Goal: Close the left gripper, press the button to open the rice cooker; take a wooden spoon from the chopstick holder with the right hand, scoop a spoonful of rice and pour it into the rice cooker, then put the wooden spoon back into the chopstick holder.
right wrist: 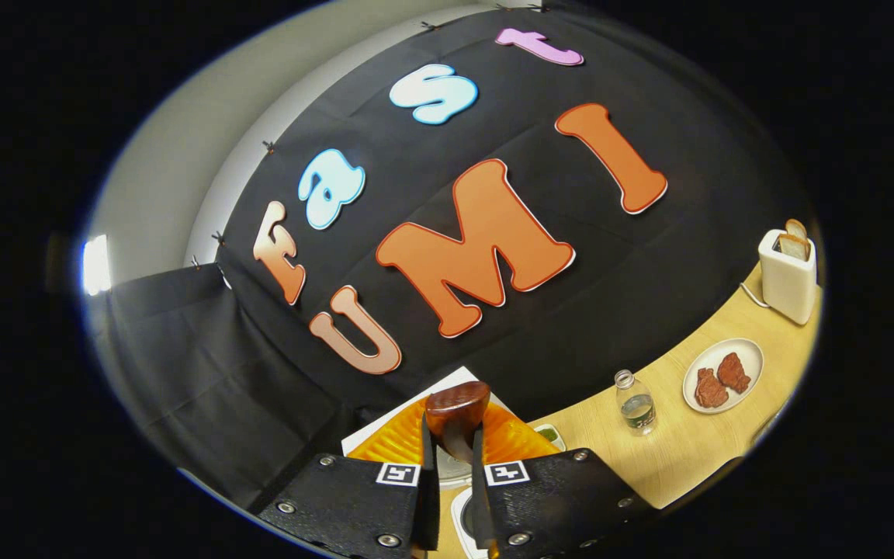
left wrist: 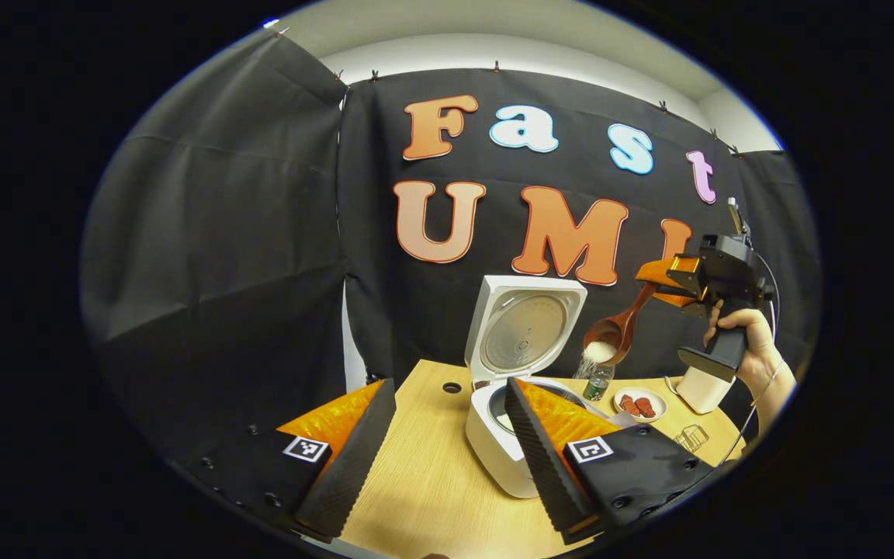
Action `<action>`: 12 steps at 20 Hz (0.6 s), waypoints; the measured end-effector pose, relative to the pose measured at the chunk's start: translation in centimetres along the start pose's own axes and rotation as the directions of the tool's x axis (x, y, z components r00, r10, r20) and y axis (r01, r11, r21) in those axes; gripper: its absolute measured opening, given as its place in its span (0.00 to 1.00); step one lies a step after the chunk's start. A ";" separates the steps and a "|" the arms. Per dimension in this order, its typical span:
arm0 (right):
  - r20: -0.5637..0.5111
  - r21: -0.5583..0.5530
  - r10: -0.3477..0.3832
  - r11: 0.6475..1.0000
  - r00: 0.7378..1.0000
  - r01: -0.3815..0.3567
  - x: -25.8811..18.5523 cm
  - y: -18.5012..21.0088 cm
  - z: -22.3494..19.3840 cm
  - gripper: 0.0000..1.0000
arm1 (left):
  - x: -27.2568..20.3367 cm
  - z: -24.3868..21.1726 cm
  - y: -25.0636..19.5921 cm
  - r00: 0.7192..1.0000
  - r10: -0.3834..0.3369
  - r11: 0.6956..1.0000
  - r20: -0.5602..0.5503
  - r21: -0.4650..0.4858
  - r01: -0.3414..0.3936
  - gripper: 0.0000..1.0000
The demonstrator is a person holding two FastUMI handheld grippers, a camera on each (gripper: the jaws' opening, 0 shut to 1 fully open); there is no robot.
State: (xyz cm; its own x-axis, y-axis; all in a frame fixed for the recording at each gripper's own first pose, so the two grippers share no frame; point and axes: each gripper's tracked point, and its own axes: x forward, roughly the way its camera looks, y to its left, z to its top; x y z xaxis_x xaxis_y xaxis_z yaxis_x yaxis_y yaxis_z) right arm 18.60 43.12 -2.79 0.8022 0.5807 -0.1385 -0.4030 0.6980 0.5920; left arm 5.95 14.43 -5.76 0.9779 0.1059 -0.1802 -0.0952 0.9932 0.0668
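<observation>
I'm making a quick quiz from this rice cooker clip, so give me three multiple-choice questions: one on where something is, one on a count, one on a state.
1. Where is the wooden spoon?
A. lying on the table
B. held up in the right hand-held gripper, above and to the right of the cooker
C. standing in the toaster

2. How many pieces of food lie on the small plate?
A. two
B. five
C. none

3. How is the rice cooker lid?
A. shut
B. taken off
C. raised open

Key: 1 B, the gripper holds its handle while rice spills from the bowl. 2 A, two reddish pieces show. 3 C, the lid stands upright behind the pot.
</observation>
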 end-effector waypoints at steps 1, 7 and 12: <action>0.002 -0.018 0.004 1.000 1.000 -0.004 -0.1 0.1 0.0 0.16 | 0.1 0.0 0.0 1.000 -0.001 1.000 -0.001 0.000 0.001 0.96; 0.006 -0.142 0.026 0.989 1.000 -0.025 -0.2 1.4 -0.1 0.16 | 0.2 -0.1 -0.2 1.000 -0.007 1.000 -0.002 -0.002 0.007 0.96; 0.010 -0.228 0.052 0.972 0.999 -0.048 -0.3 2.4 -0.2 0.16 | 0.3 -0.2 -0.4 1.000 -0.007 1.000 -0.006 0.001 0.007 0.96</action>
State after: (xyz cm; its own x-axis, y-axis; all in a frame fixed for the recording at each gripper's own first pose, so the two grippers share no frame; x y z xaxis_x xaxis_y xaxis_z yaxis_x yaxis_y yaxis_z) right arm 17.27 44.67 -1.49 0.7844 0.6121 -0.0999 -0.5313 0.7462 0.4011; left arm 6.21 14.10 -6.07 0.9775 0.0988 -0.1861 -0.0878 0.9939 0.0665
